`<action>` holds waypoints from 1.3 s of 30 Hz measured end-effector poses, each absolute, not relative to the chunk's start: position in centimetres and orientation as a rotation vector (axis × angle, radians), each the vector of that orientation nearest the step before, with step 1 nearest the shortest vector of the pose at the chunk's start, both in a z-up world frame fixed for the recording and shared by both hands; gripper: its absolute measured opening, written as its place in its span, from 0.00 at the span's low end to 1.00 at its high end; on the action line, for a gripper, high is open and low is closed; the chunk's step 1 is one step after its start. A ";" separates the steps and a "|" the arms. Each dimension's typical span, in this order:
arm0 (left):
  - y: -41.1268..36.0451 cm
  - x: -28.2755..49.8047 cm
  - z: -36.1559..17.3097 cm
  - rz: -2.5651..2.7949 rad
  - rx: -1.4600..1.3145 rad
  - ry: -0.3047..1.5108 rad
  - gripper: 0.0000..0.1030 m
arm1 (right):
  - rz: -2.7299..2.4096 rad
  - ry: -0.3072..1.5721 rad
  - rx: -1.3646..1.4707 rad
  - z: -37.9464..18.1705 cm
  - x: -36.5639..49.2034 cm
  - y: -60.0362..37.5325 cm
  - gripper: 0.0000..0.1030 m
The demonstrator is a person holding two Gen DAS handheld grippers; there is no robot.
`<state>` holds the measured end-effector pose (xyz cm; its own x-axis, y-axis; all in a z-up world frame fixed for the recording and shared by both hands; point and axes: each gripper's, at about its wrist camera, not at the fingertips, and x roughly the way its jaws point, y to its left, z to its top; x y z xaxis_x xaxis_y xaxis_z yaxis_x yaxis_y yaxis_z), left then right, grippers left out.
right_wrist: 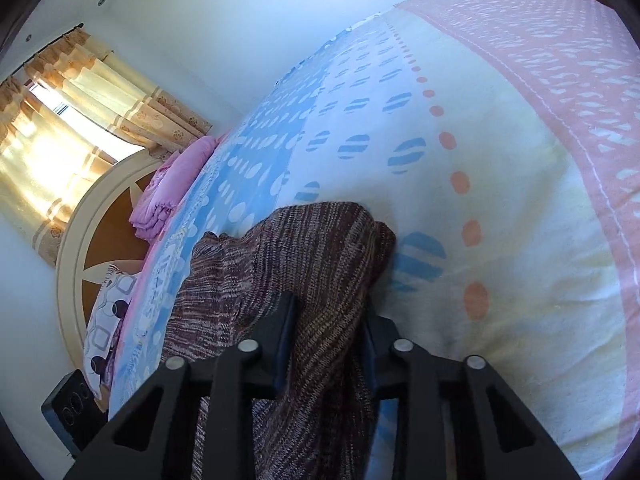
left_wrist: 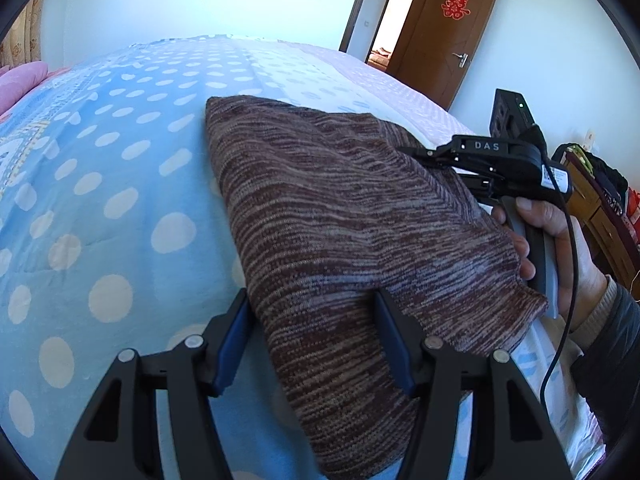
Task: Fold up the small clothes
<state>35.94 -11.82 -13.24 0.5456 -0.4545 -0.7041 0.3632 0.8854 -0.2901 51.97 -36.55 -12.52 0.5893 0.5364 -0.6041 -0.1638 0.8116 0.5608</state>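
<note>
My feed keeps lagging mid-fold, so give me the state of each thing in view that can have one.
knitted garment: folded over, lying on the bed, edges between both grippers' jaws.
left gripper: part open, straddling the garment's edge.
right gripper: shut on the garment.
door: open.
curtains: drawn, sunlight coming through.

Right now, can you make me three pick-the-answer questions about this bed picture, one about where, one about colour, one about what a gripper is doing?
1. Where does the knit garment lie?
A. on the floor
B. on the dotted bedspread
C. on a chair

2. What colour is the paper cutout on the door?
A. red
B. green
C. black

3. What is the right hand-held gripper doing?
A. hanging empty
B. holding a pillow
C. pinching the garment

Answers: B, the bedspread shows all around the garment; A, the cutout is bright red on brown wood; C, knit cloth is bunched between its pads.
</note>
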 end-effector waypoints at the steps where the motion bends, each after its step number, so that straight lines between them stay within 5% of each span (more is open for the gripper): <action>1: -11.8 35.9 -13.3 -0.485 -0.112 0.867 0.60 | 0.423 0.847 0.472 -12.5 51.8 -36.4 0.25; 19: -13.3 35.1 -12.7 -0.486 -0.023 0.857 0.33 | 0.367 0.808 0.386 -12.1 50.7 -35.4 0.21; 39: -13.0 35.7 -12.0 -0.469 -0.030 0.929 0.23 | 0.355 0.775 0.414 -11.4 47.9 -35.1 0.18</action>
<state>35.70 -13.02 -11.96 0.5055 -0.4020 -0.7635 0.3763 0.8990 -0.2242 47.92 -35.13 -11.36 0.6626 0.4533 -0.5962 -0.1556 0.8620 0.4825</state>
